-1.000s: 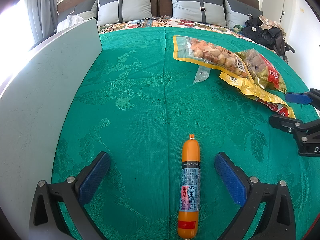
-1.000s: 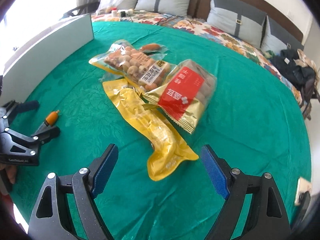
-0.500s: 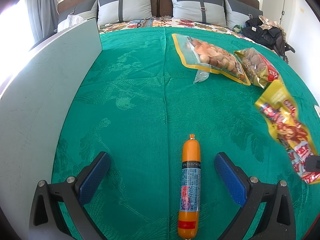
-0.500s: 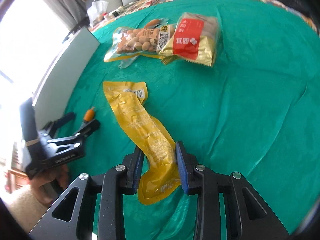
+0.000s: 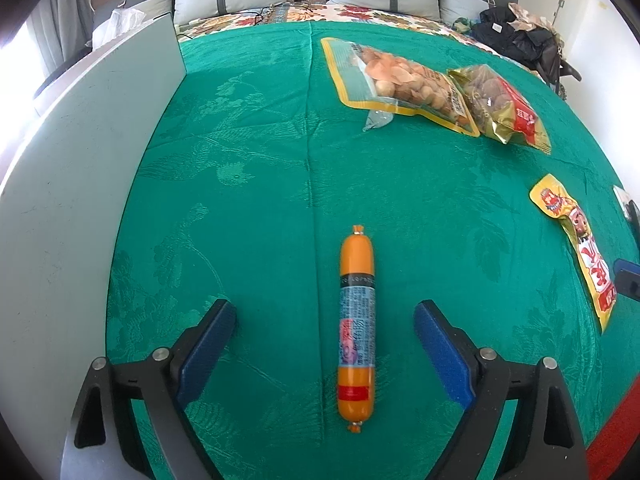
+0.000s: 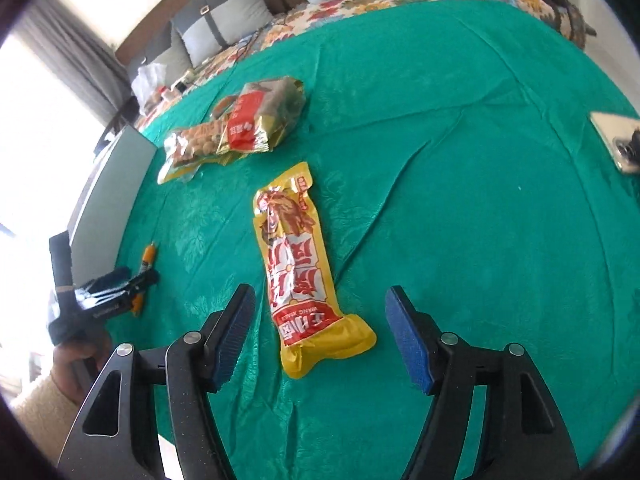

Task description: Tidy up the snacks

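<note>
A sausage stick (image 5: pixel 357 328) is lying lengthwise on the bedspread (image 5: pixel 260 200) near its front edge, between the spread fingers of the left gripper (image 5: pixel 325 340), with a board (image 5: pixel 80 184) standing along the bedspread's left edge. Toward the far right corner, a peanut pouch (image 5: pixel 400 80) and a red-labelled packet (image 5: pixel 500 104) are sitting side by side, touching, the packet to the right. A long pouch (image 6: pixel 300 264) is lying flat toward the right edge, well apart from the sausage stick, its near end between the parted fingers of the right gripper (image 6: pixel 320 328), and a phone (image 6: pixel 616 140) is resting beyond it at the right edge.
</note>
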A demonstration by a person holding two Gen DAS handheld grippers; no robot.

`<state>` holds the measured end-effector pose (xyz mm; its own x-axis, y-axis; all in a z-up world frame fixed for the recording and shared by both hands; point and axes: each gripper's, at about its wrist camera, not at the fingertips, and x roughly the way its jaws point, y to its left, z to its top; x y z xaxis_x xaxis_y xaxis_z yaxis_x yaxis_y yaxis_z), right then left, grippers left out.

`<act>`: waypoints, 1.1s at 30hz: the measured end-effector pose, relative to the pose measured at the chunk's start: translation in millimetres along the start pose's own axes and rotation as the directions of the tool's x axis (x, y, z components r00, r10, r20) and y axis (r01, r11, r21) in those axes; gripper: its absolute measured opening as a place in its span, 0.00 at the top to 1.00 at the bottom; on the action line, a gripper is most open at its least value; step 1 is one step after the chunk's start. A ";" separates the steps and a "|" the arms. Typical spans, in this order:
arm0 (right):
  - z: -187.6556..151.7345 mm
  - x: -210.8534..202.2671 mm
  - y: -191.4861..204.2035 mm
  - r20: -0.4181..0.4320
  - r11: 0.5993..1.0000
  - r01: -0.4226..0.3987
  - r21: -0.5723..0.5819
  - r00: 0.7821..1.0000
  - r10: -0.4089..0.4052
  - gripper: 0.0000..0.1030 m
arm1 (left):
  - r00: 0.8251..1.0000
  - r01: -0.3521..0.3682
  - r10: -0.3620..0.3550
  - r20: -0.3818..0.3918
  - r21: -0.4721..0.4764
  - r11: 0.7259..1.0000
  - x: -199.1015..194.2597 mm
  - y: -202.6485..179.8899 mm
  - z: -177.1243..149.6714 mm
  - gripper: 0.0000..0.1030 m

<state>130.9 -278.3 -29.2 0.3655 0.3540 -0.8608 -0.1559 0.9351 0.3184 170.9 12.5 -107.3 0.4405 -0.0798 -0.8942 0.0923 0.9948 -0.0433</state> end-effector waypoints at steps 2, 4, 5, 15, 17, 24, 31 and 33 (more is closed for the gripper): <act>5.9 24.2 22.4 -0.055 0.989 0.063 -0.134 0.996 -0.071 0.29 | 1.000 0.005 -0.005 -0.005 0.074 0.997 -5.6 -14.8 -4.0 0.43; 9.8 46.7 39.2 -0.068 0.952 0.170 -0.257 0.979 -0.193 0.30 | 0.999 0.028 -0.025 -0.027 0.106 0.994 -10.4 -19.2 -4.8 0.85; 7.5 47.0 45.5 -0.049 0.931 0.214 -0.296 0.970 -0.238 0.37 | 0.998 0.059 -0.056 -0.043 0.088 0.994 -12.5 -15.5 -4.9 0.85; -25.9 -14.9 -1.7 -0.026 0.954 -0.202 0.223 0.977 0.213 0.59 | 0.949 0.311 -0.301 0.093 -0.113 0.944 -87.6 23.8 -30.3 0.85; -25.1 -25.4 13.9 -0.024 0.956 -0.218 0.196 0.973 0.227 0.59 | 0.938 0.340 -0.324 0.125 -0.145 0.929 -110.3 36.9 -32.5 0.85; 28.9 -39.9 185.7 -0.021 0.898 -0.438 -0.038 0.899 0.438 0.58 | 0.951 0.255 -0.183 0.251 -0.297 0.920 -185.7 145.2 -35.9 0.85; 40.2 -24.9 370.3 -0.068 0.802 -0.523 -0.290 0.847 0.527 0.45 | 0.973 -0.116 0.192 0.130 -0.444 0.889 -187.8 258.7 -66.4 0.69; 34.1 -8.2 395.4 -0.089 0.800 -0.507 -0.321 0.857 0.507 0.29 | 0.958 -0.209 0.277 0.078 -0.473 0.856 -183.5 276.5 -82.9 0.35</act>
<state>97.6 89.1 117.3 0.1522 0.7761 -0.6120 -0.6044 0.5630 0.5637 41.5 307.4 7.9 0.5174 0.1945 -0.8334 -0.4357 0.8981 -0.0609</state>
